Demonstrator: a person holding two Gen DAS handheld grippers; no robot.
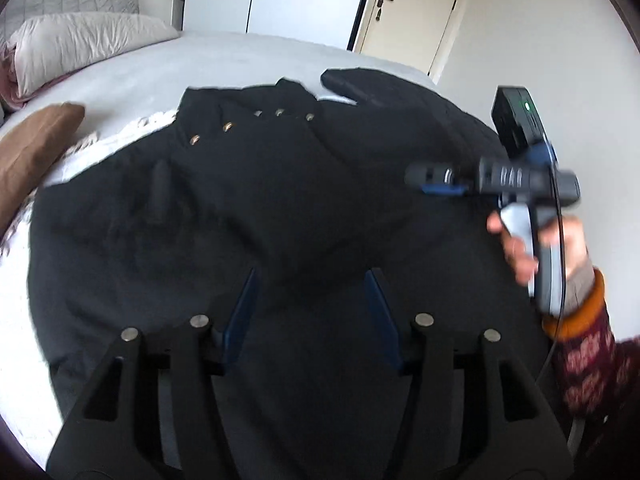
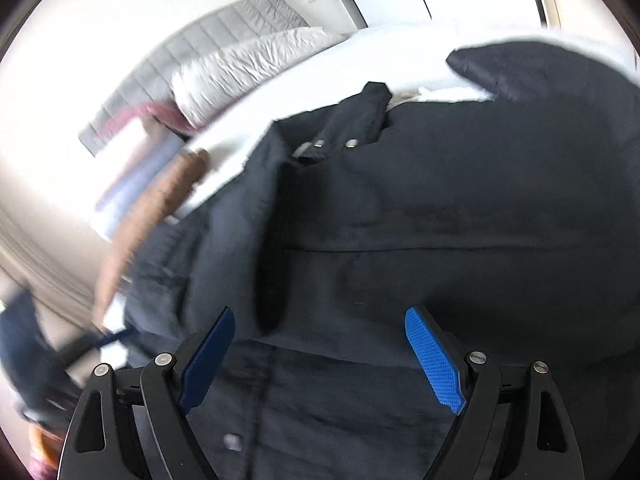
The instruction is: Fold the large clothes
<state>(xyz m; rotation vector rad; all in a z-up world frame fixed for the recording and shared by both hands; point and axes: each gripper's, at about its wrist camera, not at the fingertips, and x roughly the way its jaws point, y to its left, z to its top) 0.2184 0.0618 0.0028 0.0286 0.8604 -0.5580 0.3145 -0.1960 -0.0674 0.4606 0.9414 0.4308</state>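
A large black coat with metal snaps near its collar lies spread over the white bed. My left gripper hovers over the coat's lower part, open, with nothing pinched between its blue pads. In the left wrist view my right gripper hangs over the coat's right side, held by a hand in a patterned sleeve. The right wrist view shows my right gripper open wide above the coat, nothing between its fingers. One sleeve sticks out at the far side.
A brown cushion lies at the bed's left edge, and grey and white pillows sit at the head. A white fringed blanket peeks from under the coat. A wardrobe and a door stand beyond the bed.
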